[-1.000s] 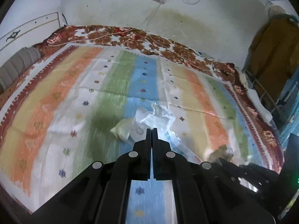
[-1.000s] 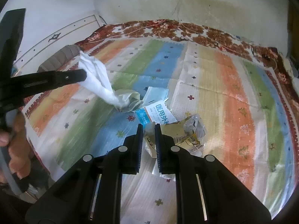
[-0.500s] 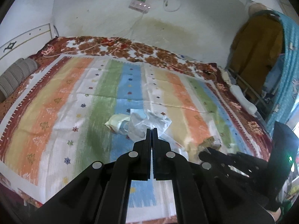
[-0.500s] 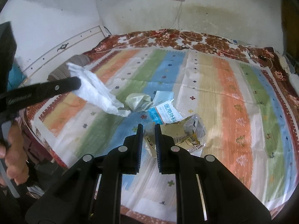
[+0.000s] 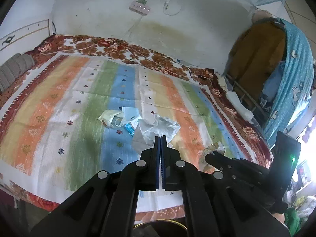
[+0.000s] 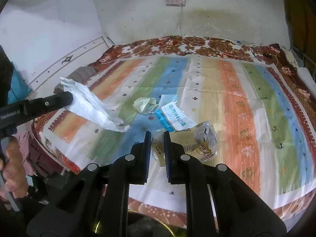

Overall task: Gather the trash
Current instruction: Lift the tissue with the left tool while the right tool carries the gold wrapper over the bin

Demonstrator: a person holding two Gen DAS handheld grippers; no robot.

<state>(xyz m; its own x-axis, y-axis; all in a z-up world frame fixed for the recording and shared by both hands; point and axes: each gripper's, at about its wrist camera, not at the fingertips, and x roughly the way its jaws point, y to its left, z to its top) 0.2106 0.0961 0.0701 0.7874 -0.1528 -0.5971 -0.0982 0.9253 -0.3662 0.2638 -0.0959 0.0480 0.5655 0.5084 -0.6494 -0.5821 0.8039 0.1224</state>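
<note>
Two pieces of trash lifted off the striped bedspread [image 6: 237, 102], one per tool. Crumpled white plastic bag [image 5: 158, 127] pinched in the left gripper [image 5: 160, 138], jaws fully together, the bag hanging clear above the bedspread's near left part [image 6: 94, 106]. Yellow snack wrapper [image 6: 189, 144] with a silvery crumpled end clamped in the right gripper [image 6: 158, 136], jaws nearly together with the wrapper's edge between them, above the bedspread's near middle. Left lying on the bedspread's blue stripe: a pale crumpled bag [image 6: 145, 103] and, touching it, a blue-and-white mask packet [image 6: 174, 118]. Behind the bedspread, a floral blanket [image 6: 197, 45] along the wall; above that, a power strip [image 6: 175, 1]. Below the bedspread's near edge, a dark round bin with a yellow rim [image 6: 146, 225].
</note>
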